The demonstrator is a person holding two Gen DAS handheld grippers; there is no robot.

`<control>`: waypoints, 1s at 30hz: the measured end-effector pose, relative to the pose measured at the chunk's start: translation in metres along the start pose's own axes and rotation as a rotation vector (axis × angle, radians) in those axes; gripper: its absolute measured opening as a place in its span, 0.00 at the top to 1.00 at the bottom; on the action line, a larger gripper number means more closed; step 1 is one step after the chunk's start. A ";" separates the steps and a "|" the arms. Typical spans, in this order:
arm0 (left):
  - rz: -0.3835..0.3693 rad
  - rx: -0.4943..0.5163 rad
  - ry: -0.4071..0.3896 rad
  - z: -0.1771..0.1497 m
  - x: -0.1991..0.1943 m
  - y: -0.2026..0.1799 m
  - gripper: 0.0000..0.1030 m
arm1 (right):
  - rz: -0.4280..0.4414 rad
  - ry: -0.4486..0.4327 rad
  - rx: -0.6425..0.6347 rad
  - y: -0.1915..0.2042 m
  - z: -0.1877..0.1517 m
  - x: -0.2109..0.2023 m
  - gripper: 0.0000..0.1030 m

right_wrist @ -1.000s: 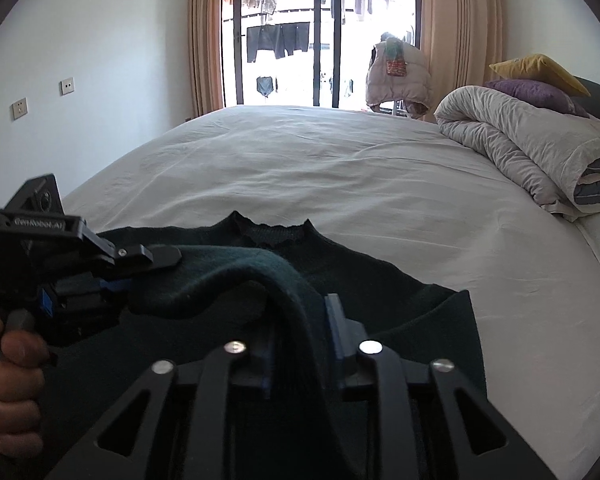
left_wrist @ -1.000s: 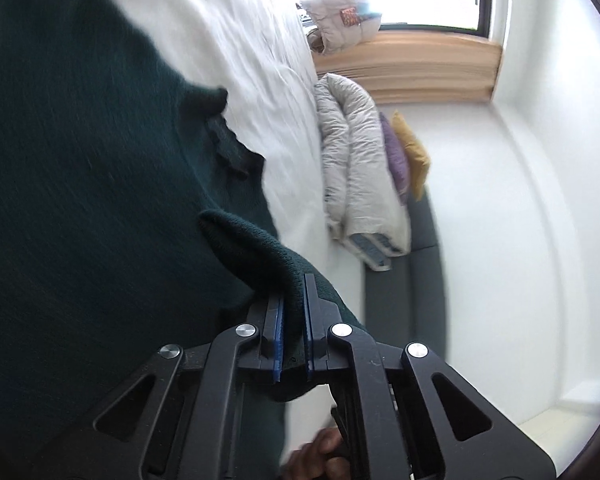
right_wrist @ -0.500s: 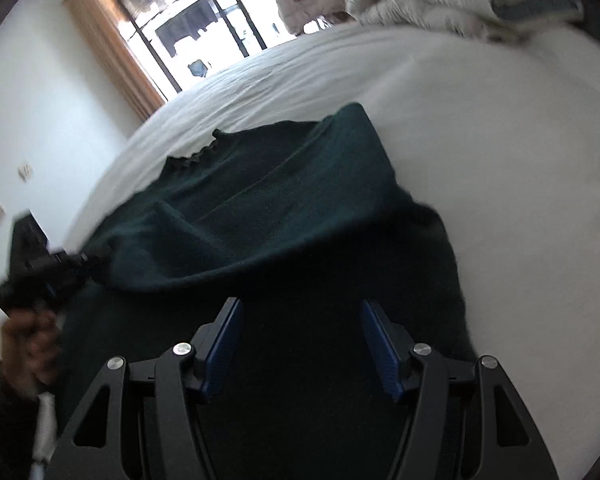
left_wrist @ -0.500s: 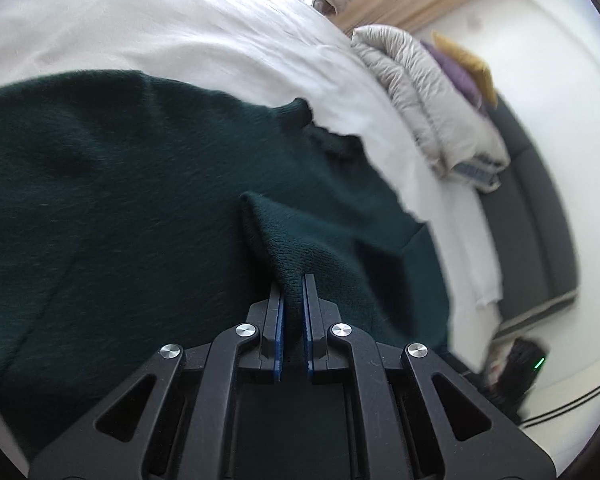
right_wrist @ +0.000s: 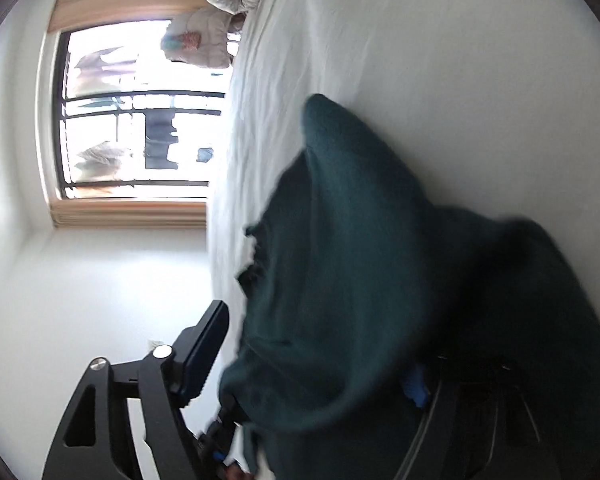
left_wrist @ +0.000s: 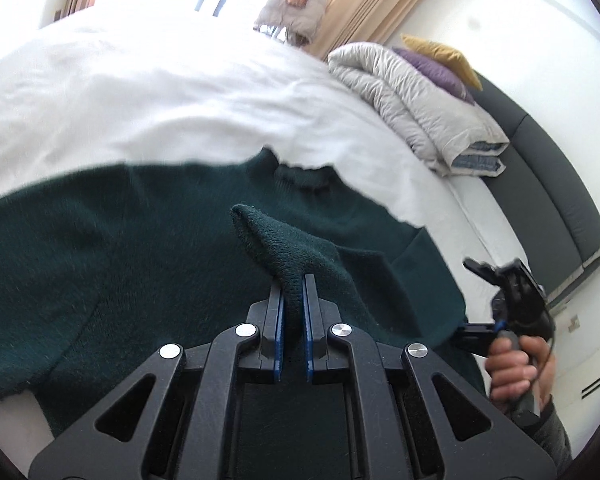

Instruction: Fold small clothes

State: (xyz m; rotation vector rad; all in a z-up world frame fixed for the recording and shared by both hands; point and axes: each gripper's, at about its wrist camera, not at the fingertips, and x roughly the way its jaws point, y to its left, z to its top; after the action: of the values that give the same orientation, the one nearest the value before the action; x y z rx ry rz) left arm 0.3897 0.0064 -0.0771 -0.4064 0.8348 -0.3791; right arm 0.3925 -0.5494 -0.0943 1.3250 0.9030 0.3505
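Left hand-held gripper (left_wrist: pixel 292 292) clenched on a sleeve fold of the green sweater (left_wrist: pixel 100 264) spread on the bed (left_wrist: pixel 140 100); right hand-held gripper (right_wrist: pixel 320 364), jaws just opening, released. Lay the fold flat before releasing.

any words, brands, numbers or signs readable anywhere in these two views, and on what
None can be read.
The padded jacket by the window bears a coloured patch, too blurred to tell whether it holds any text.
The left gripper, the right gripper, the green sweater and the folded duvet show no lettering.
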 end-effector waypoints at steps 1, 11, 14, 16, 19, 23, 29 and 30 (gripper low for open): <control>-0.007 -0.005 -0.023 0.003 -0.007 -0.002 0.94 | 0.027 -0.023 0.003 0.002 0.004 0.003 0.22; 0.067 0.003 -0.068 -0.009 -0.003 0.003 0.94 | 0.221 -0.320 -0.140 -0.022 0.013 -0.013 0.48; 0.017 -0.146 0.065 -0.028 0.022 0.039 0.93 | 0.228 -0.278 -0.079 -0.031 0.015 -0.006 0.51; 0.045 -0.128 0.063 -0.022 0.018 0.033 0.93 | 0.243 -0.237 -0.025 -0.036 0.017 -0.002 0.50; 0.100 -0.043 0.070 -0.024 0.017 0.017 0.93 | 0.270 -0.198 0.029 -0.045 0.017 -0.009 0.48; 0.066 -0.090 0.066 -0.030 0.013 0.029 0.90 | 0.356 -0.175 0.093 -0.055 0.016 -0.024 0.43; 0.045 -0.097 0.058 -0.036 0.013 0.036 0.90 | 0.383 -0.157 0.104 -0.049 -0.003 -0.037 0.28; 0.050 -0.089 0.053 -0.036 0.016 0.036 0.90 | 0.391 -0.187 0.099 -0.049 -0.004 -0.040 0.26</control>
State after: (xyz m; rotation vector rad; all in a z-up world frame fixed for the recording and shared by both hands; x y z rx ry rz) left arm 0.3774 0.0226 -0.1261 -0.4586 0.9143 -0.3085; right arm 0.3518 -0.5866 -0.1255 1.5991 0.5070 0.4786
